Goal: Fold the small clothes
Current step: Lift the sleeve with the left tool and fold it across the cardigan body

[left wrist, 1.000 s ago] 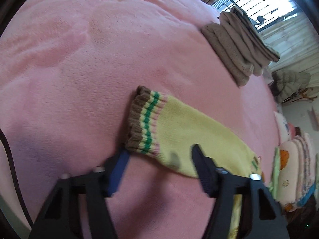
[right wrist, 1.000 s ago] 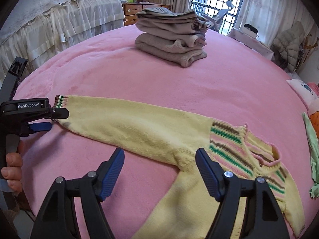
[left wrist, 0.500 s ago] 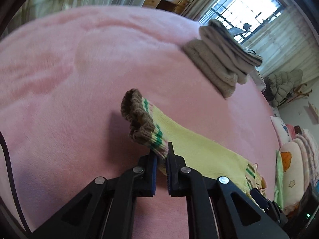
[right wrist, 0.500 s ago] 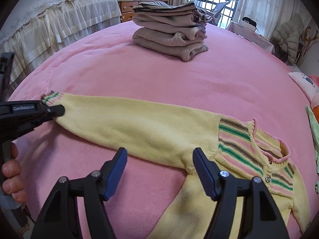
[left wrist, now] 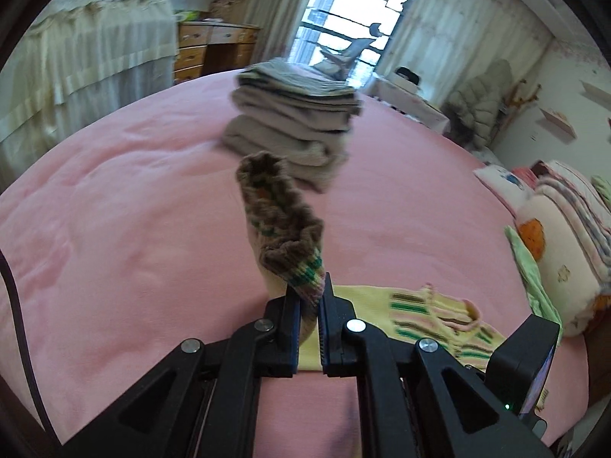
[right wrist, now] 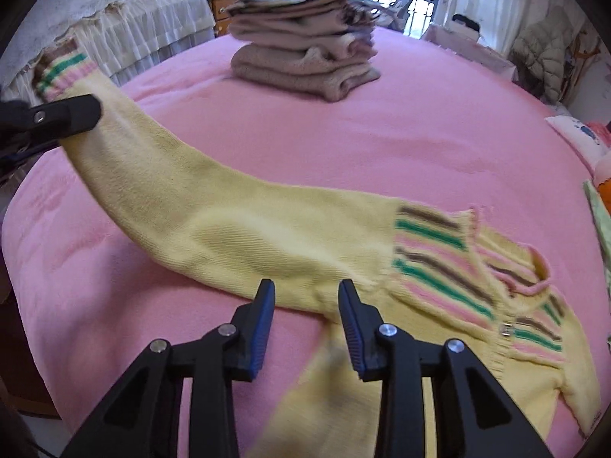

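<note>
On a pink bedspread point(right wrist: 439, 145), one yellow knitted sweater point(right wrist: 267, 244) lies spread out with its sleeve being lifted: the left gripper point(left wrist: 308, 316) is clamped tight on the striped cuff point(left wrist: 294, 263), which stands up straight ahead of its fingers, with the rest of the garment trailing down and off to that gripper's right. The right gripper point(right wrist: 307, 324) hovers with its jaws apart, holding nothing, just above the spot where the sleeve meets the body; the striped yoke point(right wrist: 458, 263) lies ahead of it and to its right, and the raised cuff sits far off to its left, pinched by the other tool. Judging by how things lie, this garment's fold is only at its opening step, with one sleeve raised to be carried across the chest and the body not yet folded; a second sleeve or the lower body runs beneath the right gripper toward the camera, blurred. Farther ahead of both grippers sits one stack of folded clothes point(right wrist: 305, 61) in grey and beige, about four or five pieces, the exact count unclear, which suggests earlier items are finished. To the far right edge, a green cloth point(left wrist: 530, 267) and a pile of patterned bedding point(left wrist: 569, 229) rest.
</note>
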Demonstrator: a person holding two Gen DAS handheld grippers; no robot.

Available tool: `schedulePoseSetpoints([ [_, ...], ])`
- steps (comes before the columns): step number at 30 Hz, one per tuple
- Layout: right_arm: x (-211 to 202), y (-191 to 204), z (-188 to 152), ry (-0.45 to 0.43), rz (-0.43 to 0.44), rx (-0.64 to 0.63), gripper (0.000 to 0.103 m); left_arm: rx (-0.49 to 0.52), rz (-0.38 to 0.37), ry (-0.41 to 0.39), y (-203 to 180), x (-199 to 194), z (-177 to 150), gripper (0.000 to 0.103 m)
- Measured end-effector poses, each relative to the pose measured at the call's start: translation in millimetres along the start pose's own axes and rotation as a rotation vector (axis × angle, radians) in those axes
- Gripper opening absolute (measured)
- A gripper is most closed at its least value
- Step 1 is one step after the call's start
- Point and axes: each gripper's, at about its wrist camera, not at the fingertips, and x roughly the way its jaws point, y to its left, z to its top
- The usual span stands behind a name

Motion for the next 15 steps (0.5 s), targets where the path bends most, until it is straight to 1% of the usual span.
schedulePoseSetpoints([
  [4, -28.7, -44.4, -17.1, -0.016, -0.071, 0.046, 0.035, 0.076, -0.078, 0.012, -51.5, -4.1, -5.6, 0.006],
  [8, -54.6, -97.8, -37.9, -0.033, -0.137, 0.129, 0.035, 0.149, -0.154, 0.048, -102.0, -2.6, -18.2, 0.006],
  [11, -66.7, -135.8, -56.2, -0.038, -0.184, 0.197, 0.035, 0.197, -0.208, 0.097, -141.5, 4.9, -33.5, 0.006],
  [15, -72.5, -183.4, -87.3, -0.028, -0.221, 0.293, 0.035, 0.26, -0.251, 0.153, -190.5, 20.3, -64.2, 0.006],
])
